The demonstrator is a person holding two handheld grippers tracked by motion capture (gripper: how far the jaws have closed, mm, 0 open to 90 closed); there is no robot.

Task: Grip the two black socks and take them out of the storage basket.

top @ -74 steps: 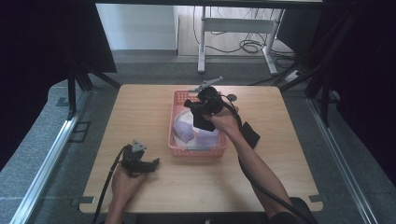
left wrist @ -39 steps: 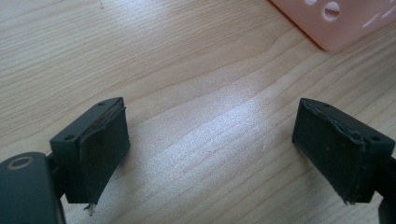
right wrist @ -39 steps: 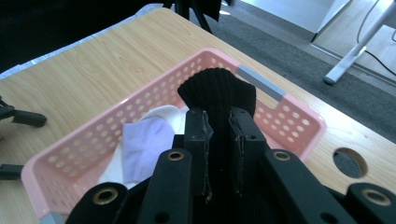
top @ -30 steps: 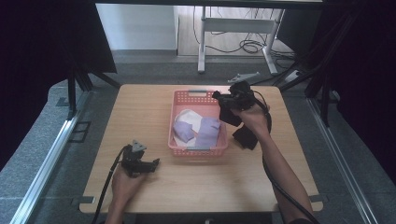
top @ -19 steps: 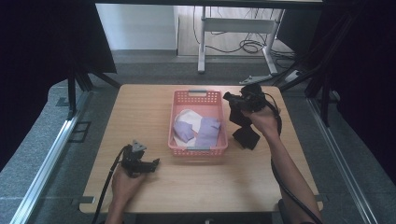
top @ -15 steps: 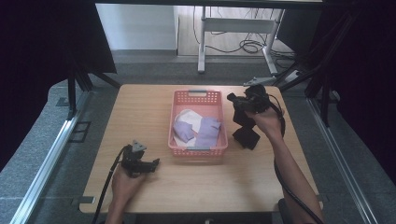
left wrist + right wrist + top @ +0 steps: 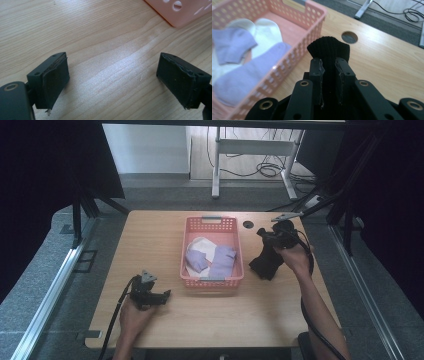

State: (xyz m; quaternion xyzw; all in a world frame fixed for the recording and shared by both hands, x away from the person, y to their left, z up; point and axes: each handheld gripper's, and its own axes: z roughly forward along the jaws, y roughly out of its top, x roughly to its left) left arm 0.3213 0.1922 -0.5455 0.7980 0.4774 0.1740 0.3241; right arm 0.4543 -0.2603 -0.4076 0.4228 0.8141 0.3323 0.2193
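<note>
Right gripper (image 7: 329, 68) pinches black sock (image 7: 266, 262); left gripper (image 7: 112, 82) gapes empty. Sock's hanging end may drag, bunching near bench's right edge.

A black ribbed sock (image 7: 266, 263) hangs bunched and limp just above the desk (image 7: 165, 225) toward its right edge, cuff pinched upright between the fingers (image 7: 317, 72) of the right gripper (image 7: 329, 75), its lower end touching or nearly touching the wood.

Open tongs (image 7: 113, 82) over wooden table (image 7: 100, 37)
</note>
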